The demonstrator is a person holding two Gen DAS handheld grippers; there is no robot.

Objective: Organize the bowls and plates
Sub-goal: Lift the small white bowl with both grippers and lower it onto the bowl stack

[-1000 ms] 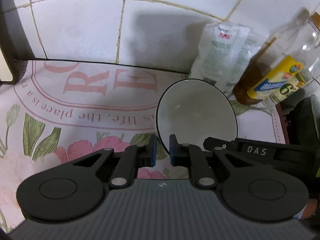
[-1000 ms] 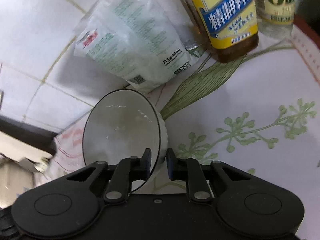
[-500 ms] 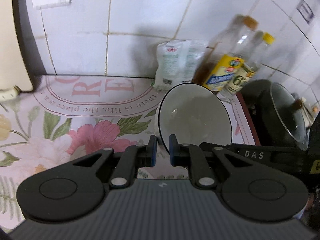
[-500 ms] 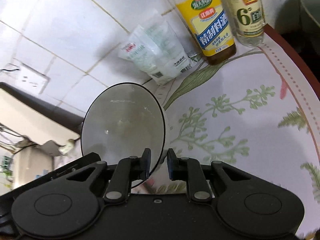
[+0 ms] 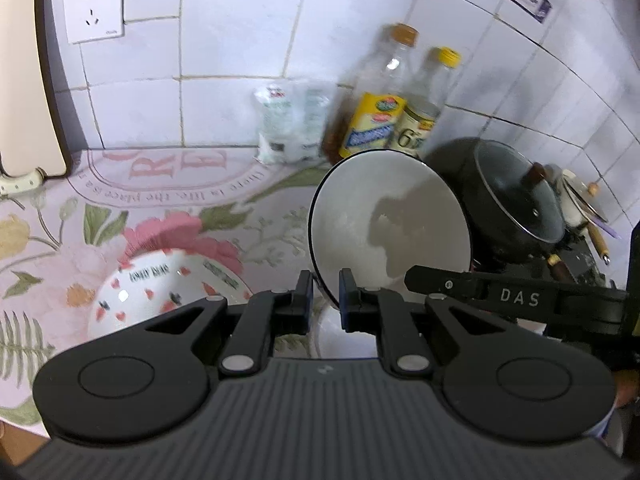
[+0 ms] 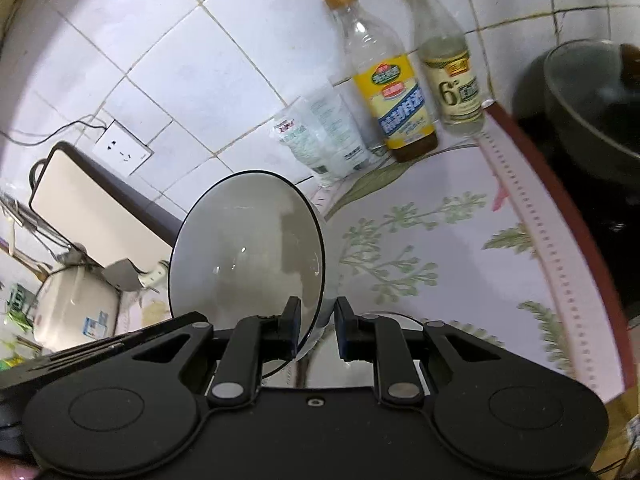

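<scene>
A white bowl with a thin black rim point(image 5: 388, 232) point(image 6: 244, 248) hangs tilted above the flowered tablecloth point(image 5: 168, 200), its inside facing both cameras. My left gripper point(image 5: 325, 296) is shut on its near rim. My right gripper point(image 6: 316, 328) is shut on the rim from the other side, and its black body point(image 5: 516, 296) reaches in from the right in the left wrist view. A white bowl with red heart marks point(image 5: 160, 292) sits on the cloth at lower left. Another white dish point(image 5: 344, 336) shows partly under the fingers.
Against the tiled wall stand a salt bag point(image 5: 288, 124) point(image 6: 324, 136), a yellow-labelled bottle point(image 6: 396, 92) and a clear bottle point(image 6: 448, 68). A black pot with a glass lid point(image 5: 516, 196) stands to the right. A rice cooker point(image 6: 76, 304) and a wall socket point(image 5: 94, 6) are at left.
Both grippers have risen and drawn back from the wall with the bowl held between them. More of the counter shows, and the heart-marked bowl and the black pot have come into view.
</scene>
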